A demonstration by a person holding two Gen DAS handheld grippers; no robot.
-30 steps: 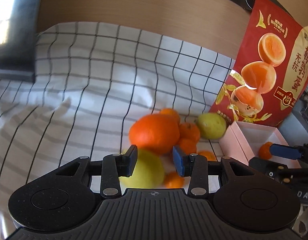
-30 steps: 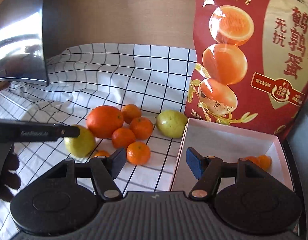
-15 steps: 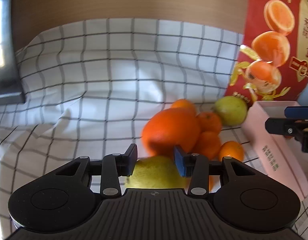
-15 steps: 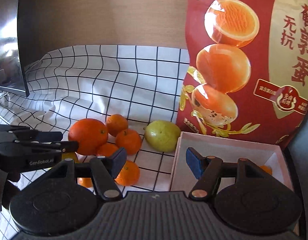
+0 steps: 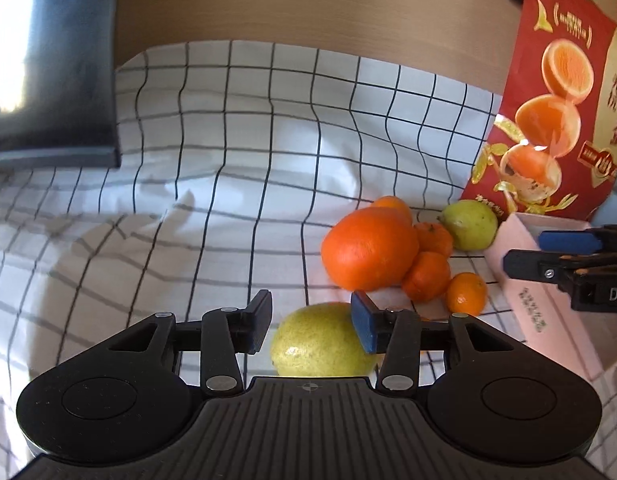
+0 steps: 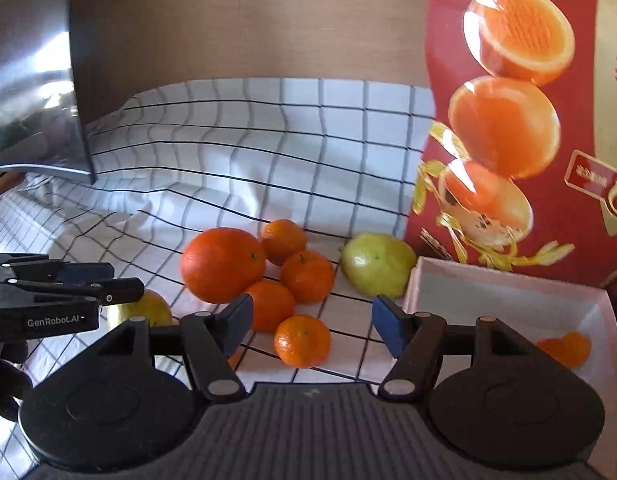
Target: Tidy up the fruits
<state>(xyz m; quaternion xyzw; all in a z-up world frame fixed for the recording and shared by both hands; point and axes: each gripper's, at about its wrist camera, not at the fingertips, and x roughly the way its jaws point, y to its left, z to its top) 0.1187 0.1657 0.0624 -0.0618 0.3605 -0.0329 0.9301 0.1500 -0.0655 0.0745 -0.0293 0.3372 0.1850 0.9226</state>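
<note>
Hovering over the checked cloth (image 5: 236, 128), I am opening my left claw (image 5: 310, 326) above a yellow-green pear (image 5: 320, 344), its pads clear of the fruit. Beside it the big orange (image 5: 368, 252) and small tangerines (image 6: 304, 340) are lying clustered. My right claw (image 6: 312, 322) is standing wide and empty near the pink box (image 6: 508, 300).

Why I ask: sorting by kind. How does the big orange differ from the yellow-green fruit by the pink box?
The big orange is vivid orange and round; the yellow-green fruit is pale and lumpier, tapering at one end. The orange is somewhat larger. It sits against the small mandarins; the green fruit lies right beside the pink box. Both rest on the checked cloth.
</note>
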